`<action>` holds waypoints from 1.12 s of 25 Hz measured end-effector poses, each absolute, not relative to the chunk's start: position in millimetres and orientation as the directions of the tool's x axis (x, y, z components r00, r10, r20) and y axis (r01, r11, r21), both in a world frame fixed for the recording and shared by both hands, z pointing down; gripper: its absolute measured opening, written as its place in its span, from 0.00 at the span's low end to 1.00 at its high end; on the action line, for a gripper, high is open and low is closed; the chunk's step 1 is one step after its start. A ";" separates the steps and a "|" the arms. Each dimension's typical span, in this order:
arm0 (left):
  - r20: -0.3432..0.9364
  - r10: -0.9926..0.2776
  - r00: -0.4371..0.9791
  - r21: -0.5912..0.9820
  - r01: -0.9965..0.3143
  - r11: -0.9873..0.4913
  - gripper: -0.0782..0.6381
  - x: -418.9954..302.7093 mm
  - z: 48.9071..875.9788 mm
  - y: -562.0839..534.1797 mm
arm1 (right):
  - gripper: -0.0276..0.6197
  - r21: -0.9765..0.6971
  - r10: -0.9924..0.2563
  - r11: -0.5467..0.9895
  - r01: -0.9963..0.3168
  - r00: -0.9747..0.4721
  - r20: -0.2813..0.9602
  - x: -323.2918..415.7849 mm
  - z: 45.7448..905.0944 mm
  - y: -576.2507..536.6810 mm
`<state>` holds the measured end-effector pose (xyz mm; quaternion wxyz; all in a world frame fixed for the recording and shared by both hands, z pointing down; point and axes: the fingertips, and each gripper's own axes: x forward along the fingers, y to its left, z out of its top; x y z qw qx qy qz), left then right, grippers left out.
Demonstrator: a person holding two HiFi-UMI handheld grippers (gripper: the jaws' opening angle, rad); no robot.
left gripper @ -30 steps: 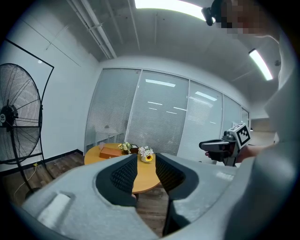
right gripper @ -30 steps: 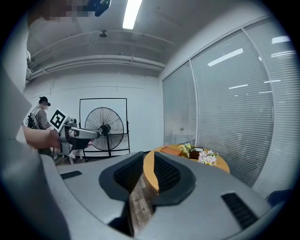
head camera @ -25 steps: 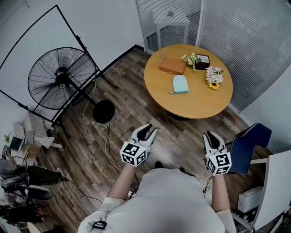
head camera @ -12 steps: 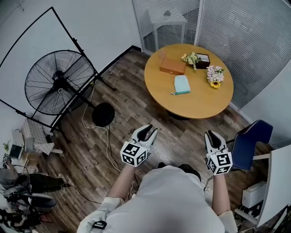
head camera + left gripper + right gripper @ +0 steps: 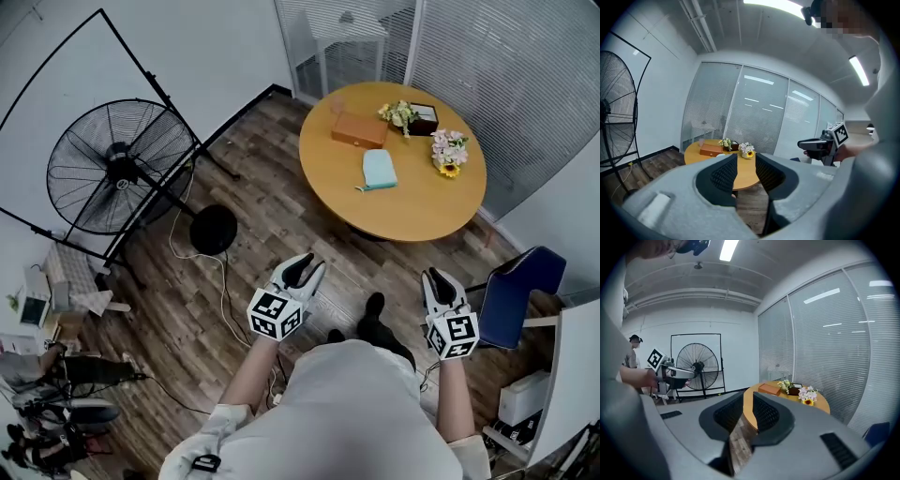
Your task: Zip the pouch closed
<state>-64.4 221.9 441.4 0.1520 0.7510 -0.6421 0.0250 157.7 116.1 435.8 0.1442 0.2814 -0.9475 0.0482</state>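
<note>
Standing person (image 5: 349, 410): short of the counter, facing it, one claw in each hand.
Counter (image 5: 412, 214): round, wooden, bearing the pouch, a box and flowers (image 5: 448, 152).
Fan (image 5: 110, 169): well left of the counter.
Left claw (image 5: 302, 269): released, empty, well short of the counter.
Right claw (image 5: 437, 280): released, nothing between its jaws, also well short.
Pouch (image 5: 379, 170): pale blue, flat near the counter's middle, just on the person's side of the orange box (image 5: 358, 131).

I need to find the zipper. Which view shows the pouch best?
Head view: the pouch lies whole on the table, unobstructed. In both gripper views the jaws cover that part of the table.
</note>
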 end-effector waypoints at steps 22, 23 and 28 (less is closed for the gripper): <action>0.286 -0.955 0.084 0.205 -0.978 -0.025 0.27 -95.7 451.9 63.1 | 0.14 -0.067 -0.395 0.896 -0.438 -0.859 0.325 99.8 455.1 -64.9; 0.288 -0.954 0.080 0.205 -0.979 -0.020 0.27 -96.5 452.7 54.1 | 0.14 -0.068 -0.389 0.900 -0.431 -0.862 0.325 97.7 456.0 -74.0; 0.307 -0.949 0.067 0.204 -0.979 -0.003 0.27 -93.4 458.8 10.6 | 0.14 -0.080 -0.363 0.909 -0.410 -0.871 0.332 94.1 463.9 -121.1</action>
